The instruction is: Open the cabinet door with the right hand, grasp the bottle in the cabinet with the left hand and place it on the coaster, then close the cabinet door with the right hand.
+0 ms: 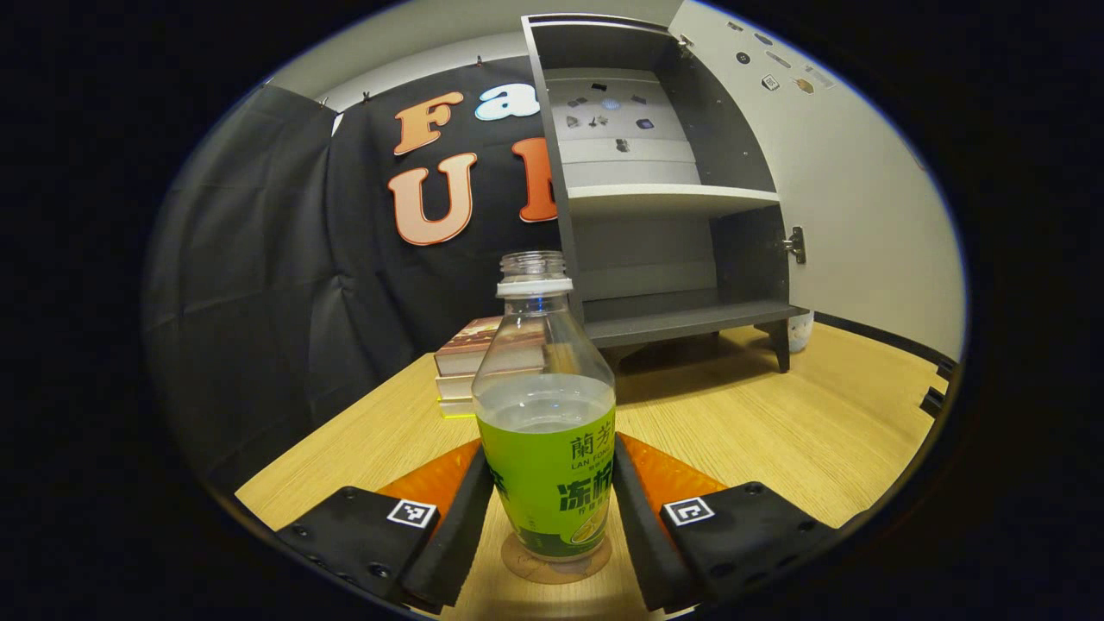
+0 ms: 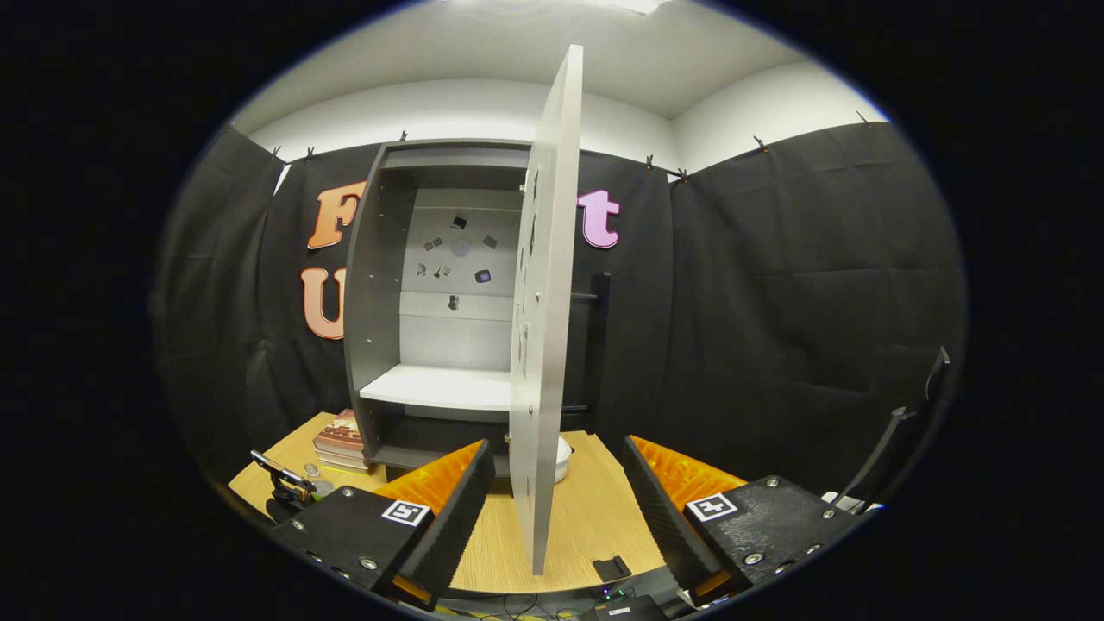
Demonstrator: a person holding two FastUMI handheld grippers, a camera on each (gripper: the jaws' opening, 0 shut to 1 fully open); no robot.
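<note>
In the left gripper view a clear bottle [image 1: 546, 414] with a green label and no cap stands upright on a round brown coaster [image 1: 556, 565] on the wooden table. My left gripper [image 1: 549, 453] has a finger against each side of the label. The grey cabinet [image 1: 673, 200] behind it has bare shelves, and its door [image 1: 849, 198] is swung wide to the right. In the right gripper view the door [image 2: 542, 345] is edge-on, its free edge standing between the spread fingers of my right gripper [image 2: 556, 448], which is open and not pressing on it.
A stack of books [image 1: 466, 362] lies left of the cabinet [image 2: 405, 345], seen too in the right gripper view [image 2: 341, 442]. A white round object [image 2: 562, 459] sits by the cabinet's foot. A small black item [image 2: 611, 567] lies near the table's front edge.
</note>
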